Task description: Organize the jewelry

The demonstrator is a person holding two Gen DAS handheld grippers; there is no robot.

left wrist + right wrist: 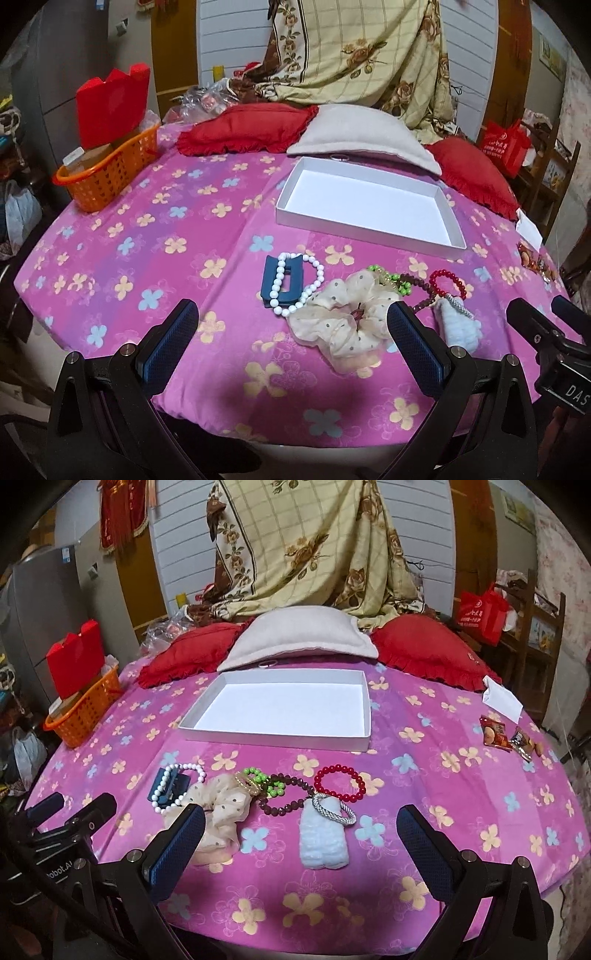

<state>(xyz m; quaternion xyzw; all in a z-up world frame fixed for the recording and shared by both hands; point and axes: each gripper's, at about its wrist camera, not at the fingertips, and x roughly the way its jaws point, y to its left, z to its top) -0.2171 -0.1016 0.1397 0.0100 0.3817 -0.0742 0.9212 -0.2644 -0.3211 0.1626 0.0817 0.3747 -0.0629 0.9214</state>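
The left gripper (291, 336) and the right gripper (301, 843) hang low over the near edge of a bed, side by side. Both have their blue-padded fingers spread wide, and neither one holds anything.

Under them lies a pink bedsheet (424, 775) with yellow and blue flowers. The jewelry sits in a little bunch near the front of it. A white bead bracelet (295, 282) lies across a dark blue hair clip (282, 282). Just beside those is a cream dotted scrunchie (347, 317) — its edge touches the white beads. Next come a green bead bracelet (264, 777) tangled with a small gold one, a dark brown bead bracelet (286, 792), and a red bead bracelet (340, 782). A sparkly silver bangle (334, 808) rests on the top of a fluffy white hair piece (325, 840). The brown beads touch the silver bangle.

Farther back, well apart from the bunch, is a flat white box (277, 734) with nothing in it. Behind the box lie a beige pillow (299, 635) and two red frilly pillows (432, 650), one on each side. A flowered blanket (306, 550) hangs behind them.

At the left edge of the bed stands an orange basket (107, 177) with a red paper bag (110, 103) in it. On the right side lie some snack packets (508, 738) and a folded white paper (502, 699).
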